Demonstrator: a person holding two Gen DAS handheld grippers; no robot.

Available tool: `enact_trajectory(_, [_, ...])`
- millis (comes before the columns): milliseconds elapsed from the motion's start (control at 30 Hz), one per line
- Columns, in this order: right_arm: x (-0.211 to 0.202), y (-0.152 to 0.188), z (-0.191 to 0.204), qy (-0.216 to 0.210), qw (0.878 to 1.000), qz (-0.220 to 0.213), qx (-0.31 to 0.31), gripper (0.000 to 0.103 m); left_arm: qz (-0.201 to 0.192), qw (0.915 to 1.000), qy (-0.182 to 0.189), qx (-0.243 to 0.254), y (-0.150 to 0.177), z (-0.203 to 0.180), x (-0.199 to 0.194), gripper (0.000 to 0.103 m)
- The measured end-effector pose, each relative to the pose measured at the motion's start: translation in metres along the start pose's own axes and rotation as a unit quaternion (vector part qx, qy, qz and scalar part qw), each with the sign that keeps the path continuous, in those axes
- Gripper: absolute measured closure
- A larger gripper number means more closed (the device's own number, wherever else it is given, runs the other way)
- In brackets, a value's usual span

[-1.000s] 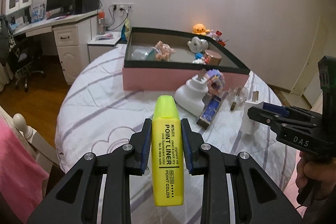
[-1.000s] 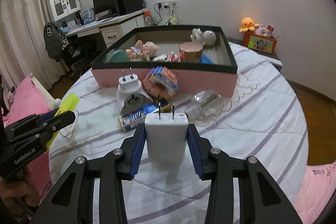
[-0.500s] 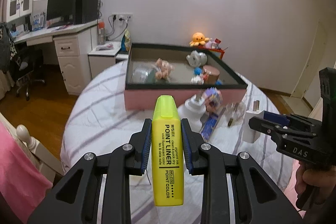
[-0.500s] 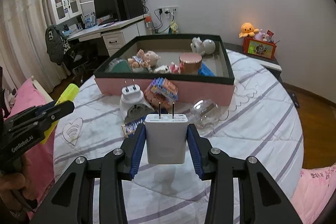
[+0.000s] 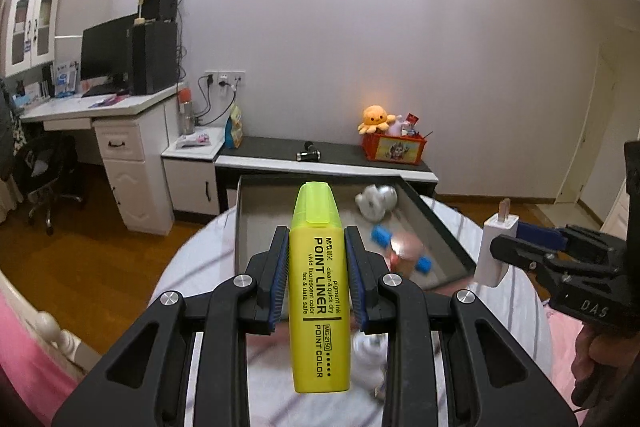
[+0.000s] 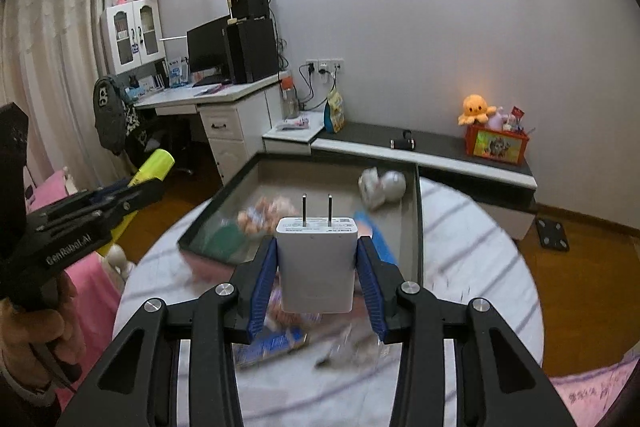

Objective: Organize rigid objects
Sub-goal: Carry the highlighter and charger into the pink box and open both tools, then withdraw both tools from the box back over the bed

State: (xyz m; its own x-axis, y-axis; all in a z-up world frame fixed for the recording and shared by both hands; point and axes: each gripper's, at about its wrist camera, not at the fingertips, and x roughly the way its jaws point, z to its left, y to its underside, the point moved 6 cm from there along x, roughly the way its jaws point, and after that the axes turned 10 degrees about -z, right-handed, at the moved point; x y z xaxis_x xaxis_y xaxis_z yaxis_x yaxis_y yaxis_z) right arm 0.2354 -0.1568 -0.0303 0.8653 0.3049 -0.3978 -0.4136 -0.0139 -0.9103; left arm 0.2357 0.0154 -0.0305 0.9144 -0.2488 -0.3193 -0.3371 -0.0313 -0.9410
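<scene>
My left gripper (image 5: pixel 318 247) is shut on a yellow highlighter (image 5: pixel 319 287), cap pointing forward, held above the near edge of the round table. In the right wrist view my right gripper (image 6: pixel 316 259) is shut on a white plug adapter (image 6: pixel 316 263) with its two prongs up. The pink box (image 6: pixel 416 227) with a dark rim lies ahead and below, holding a white toy (image 6: pixel 382 187), a doll and blue pieces. Each gripper shows in the other's view: the right one (image 5: pixel 496 251) with the adapter, the left one (image 6: pixel 156 183) with the highlighter.
Blurred loose items lie on the striped tablecloth (image 6: pixel 472 247) below the grippers. Behind stand a white desk (image 5: pixel 120 131) with a monitor, a low dark bench (image 5: pixel 328 157) with an orange plush and a red box, and a chair at the left. Pink bedding borders the table.
Both grippers have risen and come closer to the pink box, each still holding its object. The table and loose items have dropped lower in view and are blurred.
</scene>
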Motion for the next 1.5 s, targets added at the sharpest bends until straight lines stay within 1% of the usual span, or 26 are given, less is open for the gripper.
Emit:
enact_trajectory(100, [0.024, -0.016, -0.007, -0.002, 1.0, 0.005, 0.004, 0.062, 0.004, 1.0, 0.001, 0.0, -0.011, 0.0, 0.026, 0.076])
enact_trajectory(267, [0.067, -0.025, -0.015, 0.006, 1.0, 0.024, 0.005, 0.062, 0.015, 0.9999, 0.001, -0.007, -0.02, 0.001, 0.065, 0.076])
enact_trajectory(467, [0.105, -0.02, -0.036, 0.017, 0.998, 0.046, 0.028, 0.062, 0.037, 0.9992, -0.002, -0.015, -0.016, 0.006, 0.104, 0.076])
enact_trajectory(700, [0.13, -0.01, -0.05, 0.026, 0.996, 0.068, 0.043, 0.062, 0.072, 0.9973, 0.001, -0.016, -0.004, 0.003, 0.142, 0.076])
enact_trajectory(800, [0.136, -0.004, -0.054, 0.025, 0.995, 0.077, 0.053, 0.061, 0.085, 0.9962, 0.0, -0.018, 0.003, 0.002, 0.149, 0.075])
enact_trajectory(867, [0.135, -0.003, -0.056, 0.027, 0.995, 0.076, 0.057, 0.053, 0.095, 0.9954, -0.003, -0.012, 0.008, 0.001, 0.151, 0.065])
enact_trajectory(933, [0.131, -0.004, -0.057, 0.03, 0.995, 0.069, 0.06, 0.018, 0.091, 0.9957, -0.007, -0.011, 0.009, 0.002, 0.147, 0.041])
enact_trajectory(967, [0.128, -0.006, -0.058, 0.029, 0.996, 0.063, 0.063, 0.018, 0.087, 0.9961, -0.011, -0.011, 0.008, 0.003, 0.144, 0.033])
enact_trajectory(1000, [0.126, -0.007, -0.058, 0.029, 0.996, 0.062, 0.064, 0.018, 0.082, 0.9965, -0.016, -0.012, 0.007, 0.005, 0.14, 0.022])
enact_trajectory(1033, [0.123, -0.007, -0.059, 0.031, 0.996, 0.06, 0.066, 0.017, 0.074, 0.9969, -0.021, -0.014, 0.005, 0.007, 0.135, 0.015])
enact_trajectory(1100, [0.113, -0.008, -0.061, 0.039, 0.995, 0.051, 0.07, 0.016, 0.063, 0.9975, -0.027, -0.018, 0.002, 0.01, 0.125, 0.013])
enact_trajectory(1167, [0.101, -0.007, -0.063, 0.047, 0.995, 0.041, 0.076, 0.009, 0.055, 0.9979, -0.03, -0.019, 0.0, 0.014, 0.114, 0.01])
enact_trajectory(1200, [0.094, -0.007, -0.063, 0.051, 0.995, 0.035, 0.078, 0.0, 0.049, 0.9981, -0.034, -0.018, -0.001, 0.015, 0.108, 0.007])
enact_trajectory(1267, [0.08, -0.004, -0.061, 0.053, 0.995, 0.026, 0.08, 0.0, 0.038, 0.9984, -0.038, -0.017, -0.002, 0.018, 0.094, 0.006])
enact_trajectory(1367, [0.059, 0.003, -0.057, 0.054, 0.995, 0.023, 0.083, 0.0, 0.027, 0.9986, -0.041, -0.021, -0.001, 0.019, 0.072, 0.003])
enact_trajectory(1400, [0.054, 0.005, -0.056, 0.055, 0.995, 0.021, 0.085, 0.0, 0.024, 0.9987, -0.04, -0.022, 0.0, 0.019, 0.063, 0.001])
enact_trajectory(1500, [0.032, 0.013, -0.049, 0.052, 0.994, 0.013, 0.09, 0.0, 0.022, 0.9989, -0.036, -0.02, 0.003, 0.018, 0.045, 0.001])
